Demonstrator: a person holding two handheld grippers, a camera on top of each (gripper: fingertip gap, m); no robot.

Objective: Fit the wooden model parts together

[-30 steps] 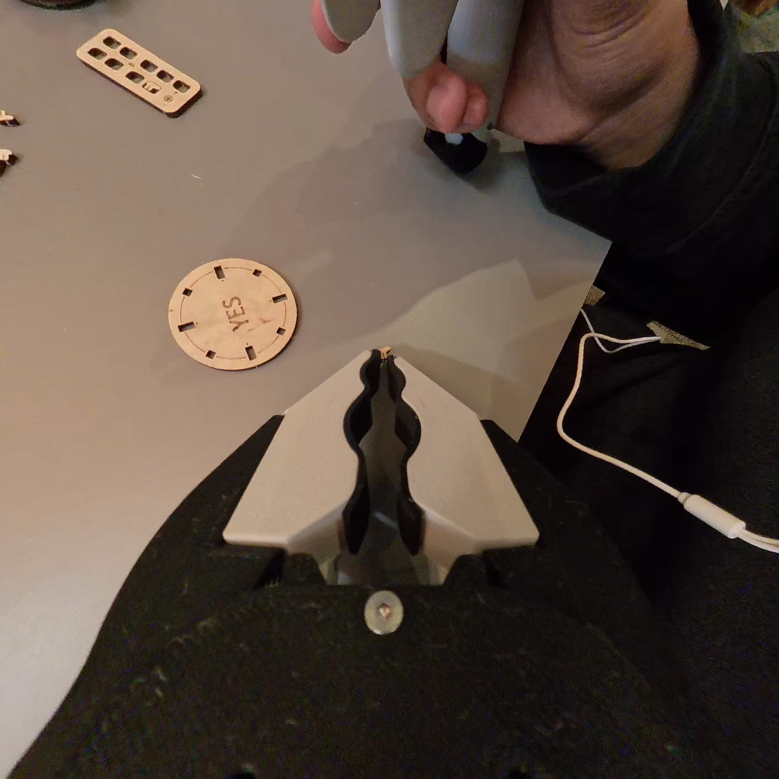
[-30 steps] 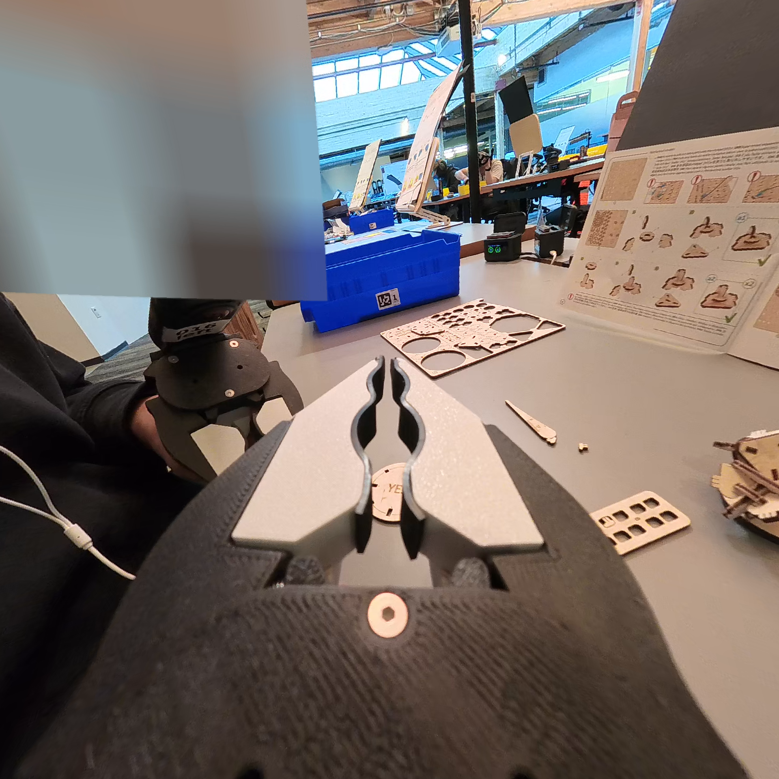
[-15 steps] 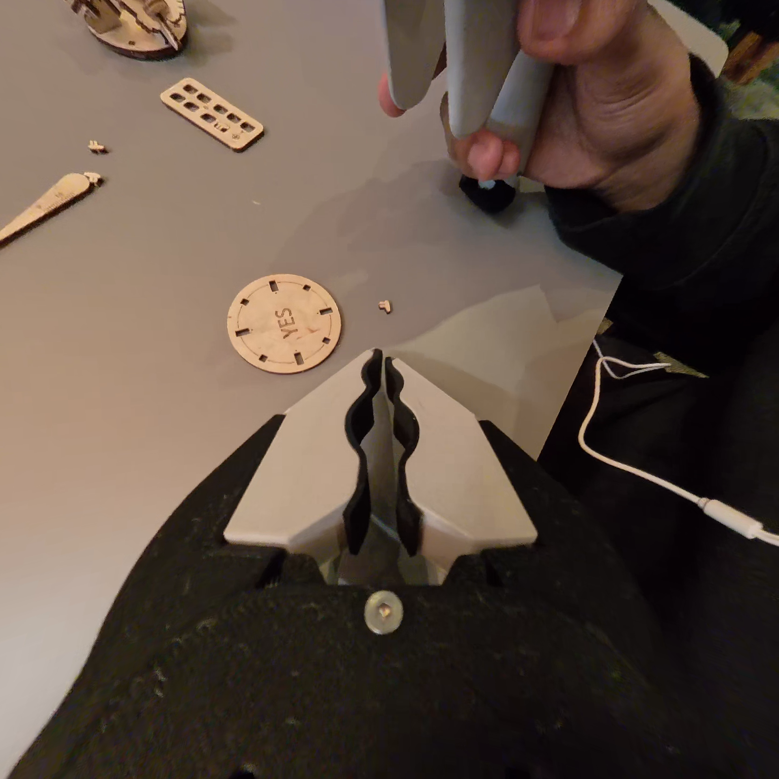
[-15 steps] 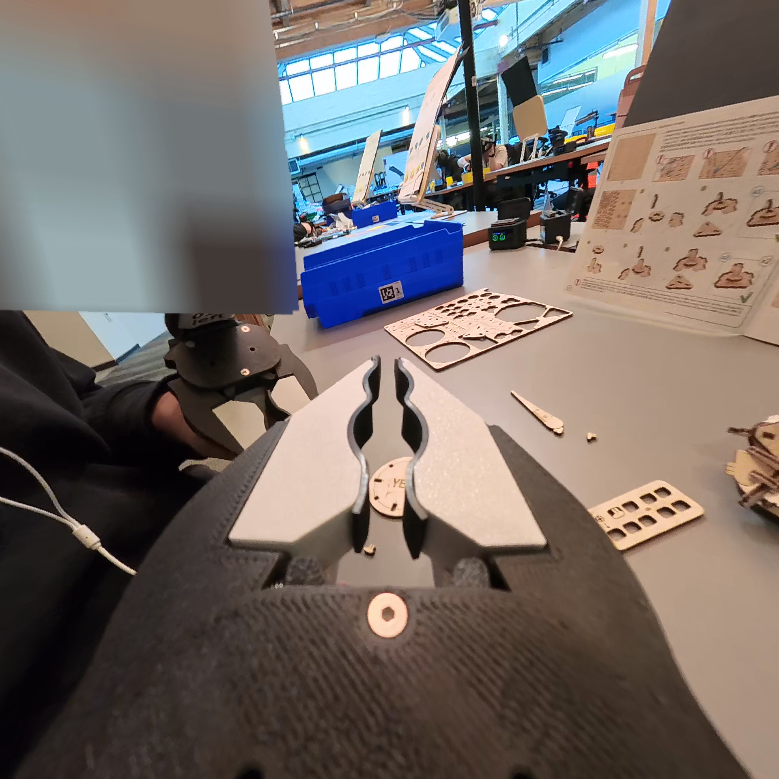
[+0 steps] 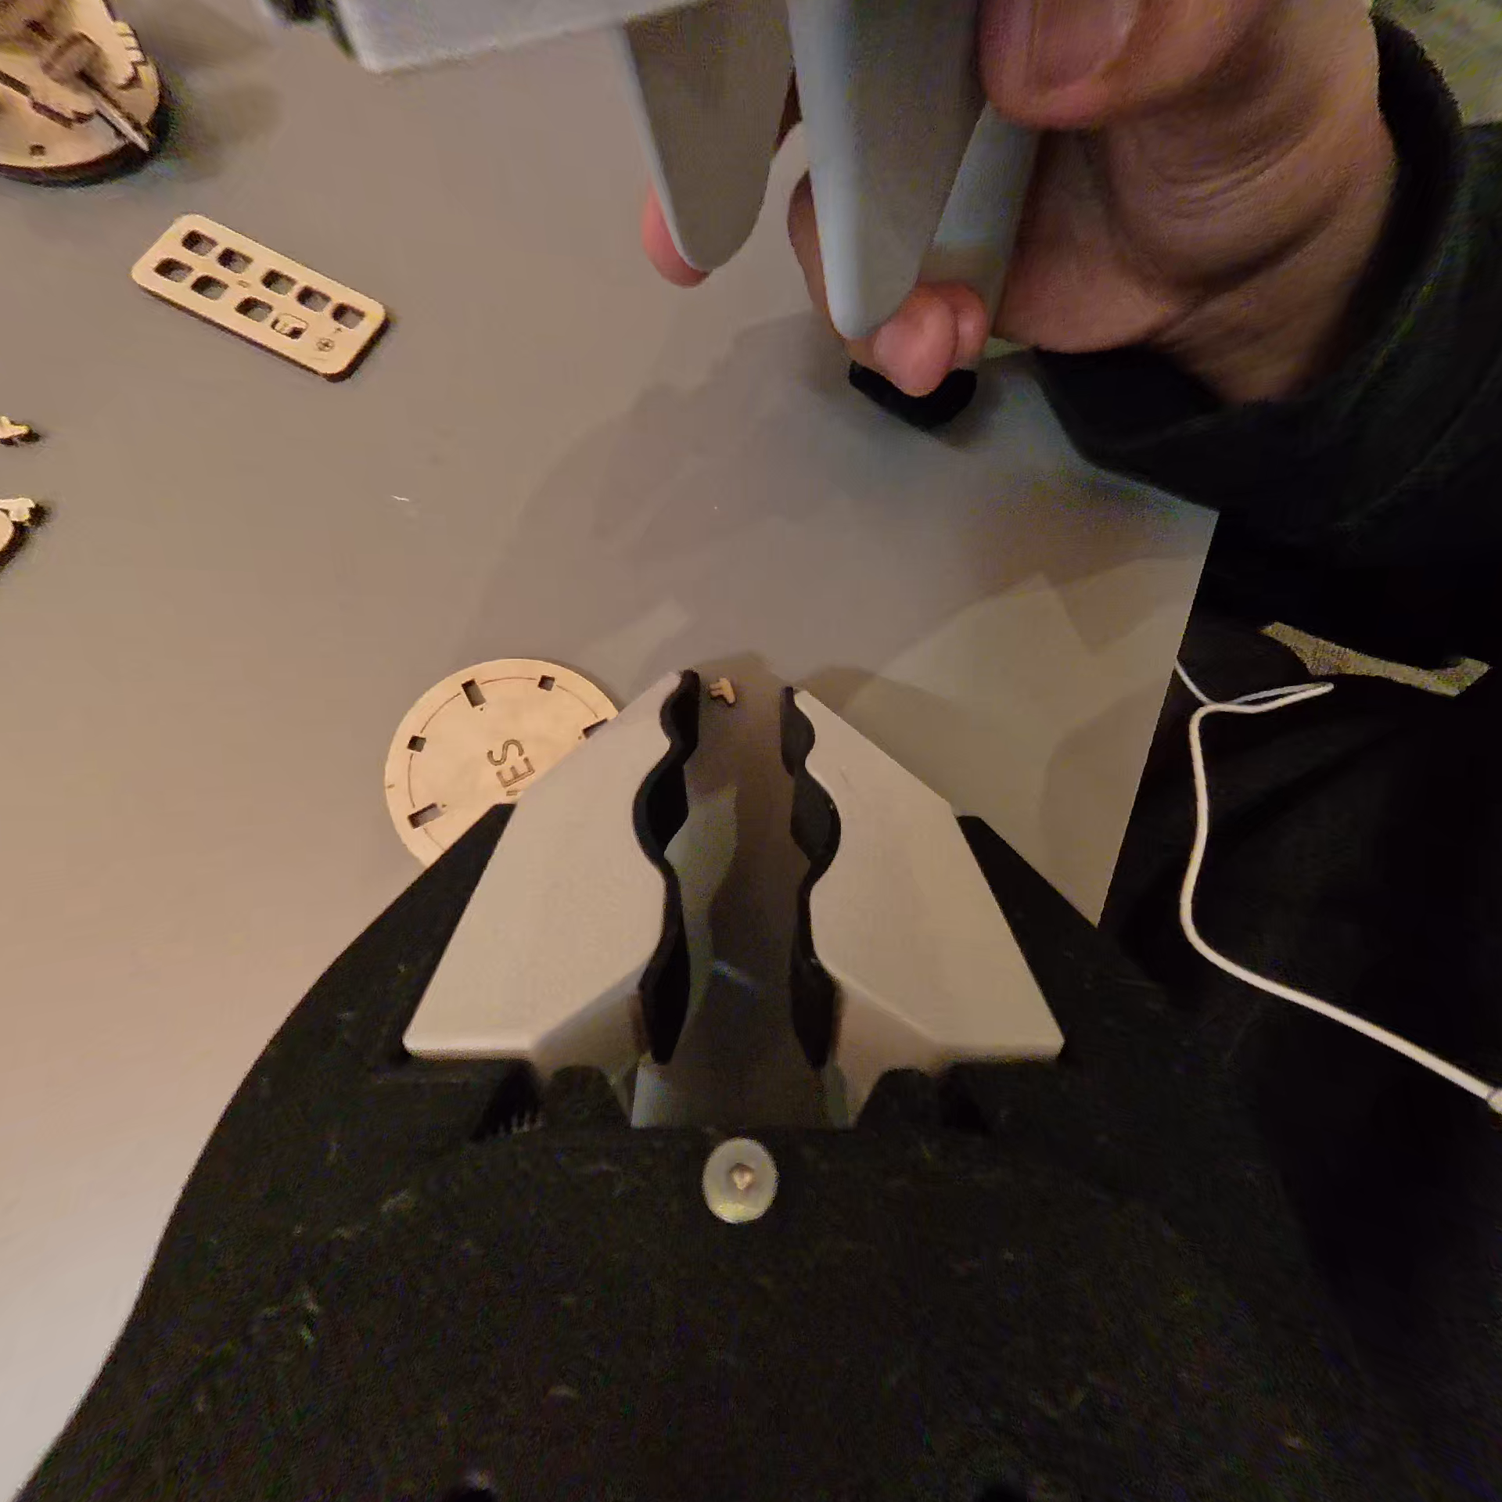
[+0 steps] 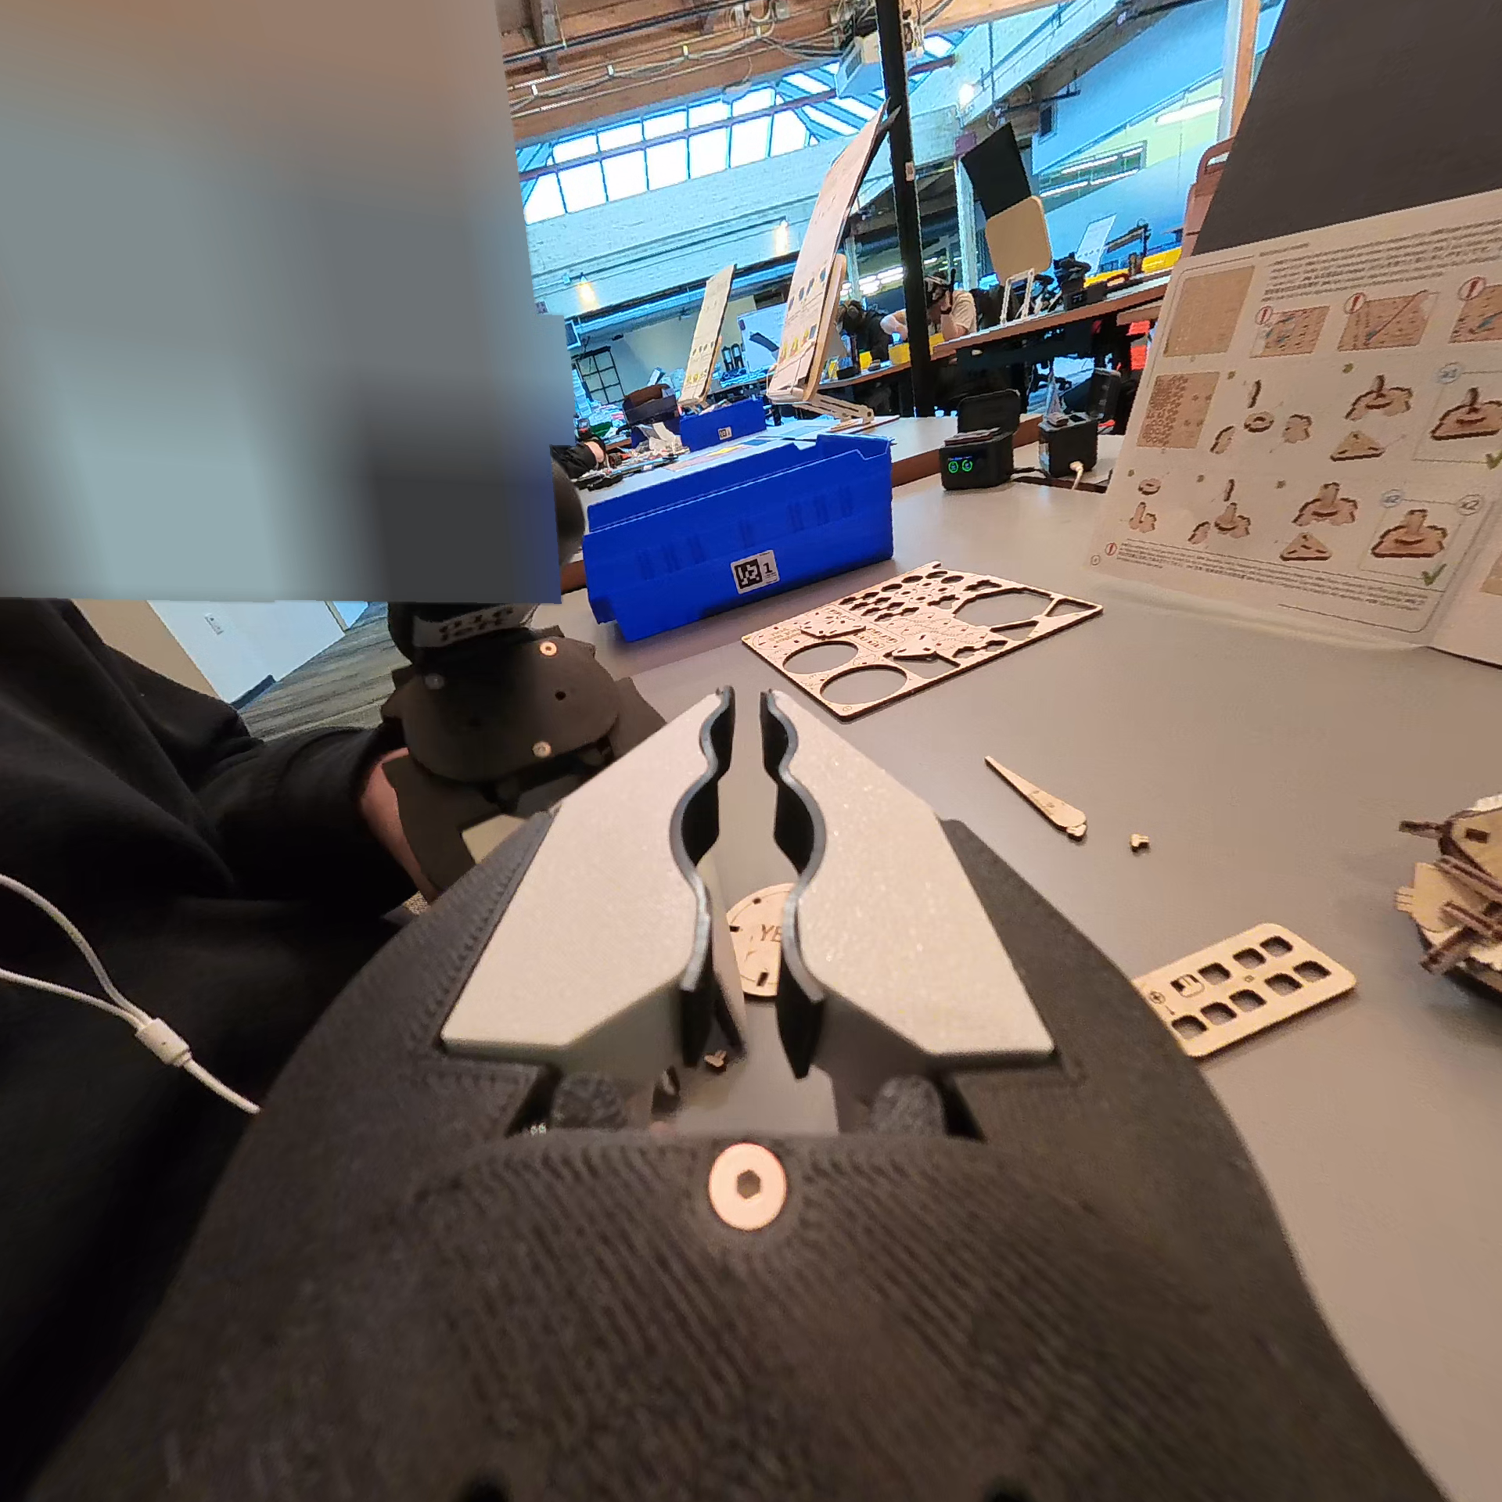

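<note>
Two parted grippers (image 5: 738,691) (image 6: 746,697) near table edge (image 5: 1154,731)

A tiny pale wooden peg (image 5: 721,692) lies flat on the grey bench (image 5: 406,528), between the spread fingertips of the left tool (image 5: 738,691), nearer the left one, with neither pad touching it. Just left lies a round wooden disc (image 5: 488,748) with small slots, flat, partly covered by the tool.

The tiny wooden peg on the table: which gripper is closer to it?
Left. The peg lies on the table between the left gripper's open fingertips, untouched. The right gripper is held higher up, with nothing in its slightly parted fingers.
</note>
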